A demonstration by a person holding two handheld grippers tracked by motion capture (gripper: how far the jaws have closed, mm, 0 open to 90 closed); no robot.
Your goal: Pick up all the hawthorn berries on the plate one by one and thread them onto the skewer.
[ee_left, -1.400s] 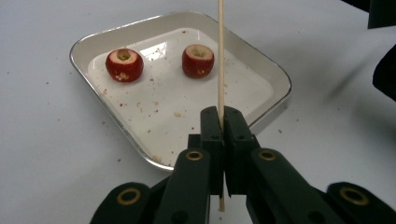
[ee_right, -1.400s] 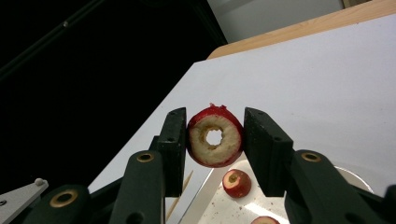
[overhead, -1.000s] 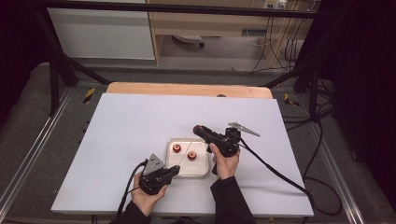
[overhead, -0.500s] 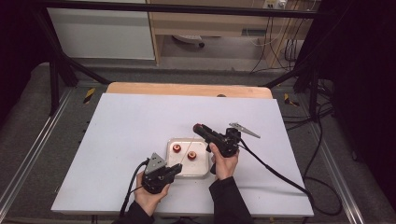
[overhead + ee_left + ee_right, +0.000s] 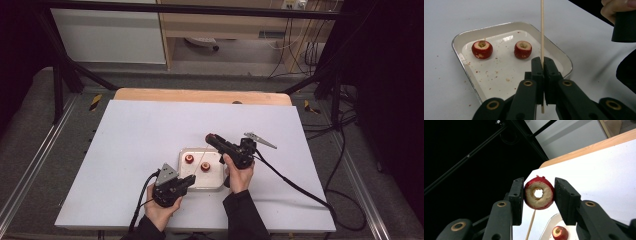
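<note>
At the left, a thin wooden skewer (image 5: 542, 37) is clamped upright between the jaws of the left claw (image 5: 541, 72), just in front of a white tray (image 5: 459, 41) set on the white surface (image 5: 130, 140). Two cored red fruits (image 5: 482, 49) are seen lying apart in the tray. Further right, a third cored red fruit (image 5: 539, 193) is gripped by the right claw (image 5: 538, 195), held above the tray, its bored hole turned toward the camera.

Overhead light fell bright and even on my table (image 5: 150, 135); the surroundings stayed dark. The tray (image 5: 564, 60) showed mild glare. My jaws looked slightly blurred.
</note>
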